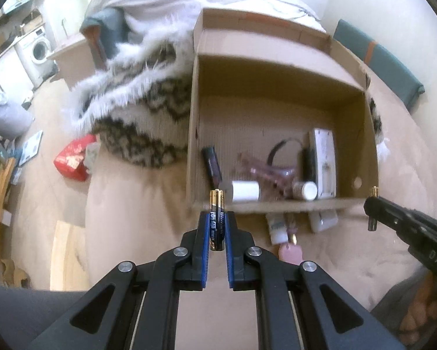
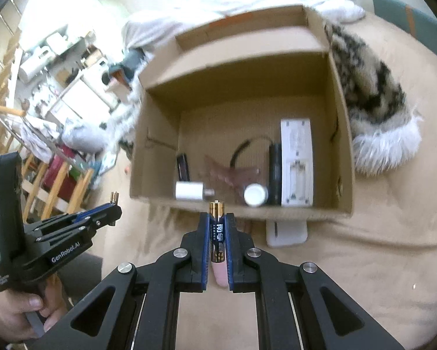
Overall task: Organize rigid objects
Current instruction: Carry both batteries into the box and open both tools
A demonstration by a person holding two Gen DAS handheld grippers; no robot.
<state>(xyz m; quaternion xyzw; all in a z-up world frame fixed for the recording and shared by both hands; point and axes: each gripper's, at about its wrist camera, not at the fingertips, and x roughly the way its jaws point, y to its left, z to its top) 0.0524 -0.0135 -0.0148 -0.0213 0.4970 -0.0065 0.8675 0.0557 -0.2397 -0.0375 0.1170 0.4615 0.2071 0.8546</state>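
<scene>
Now your left gripper (image 1: 217,227) pinches one upright battery (image 1: 217,218) and your right gripper (image 2: 217,230) clamps another battery (image 2: 217,230), each at lower centre, just before the cardboard box (image 2: 342,151) filling mid-frame

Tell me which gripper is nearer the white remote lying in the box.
Right. The right gripper hangs just outside the box's front wall, closer to the white remote; the left gripper hangs further left.
</scene>
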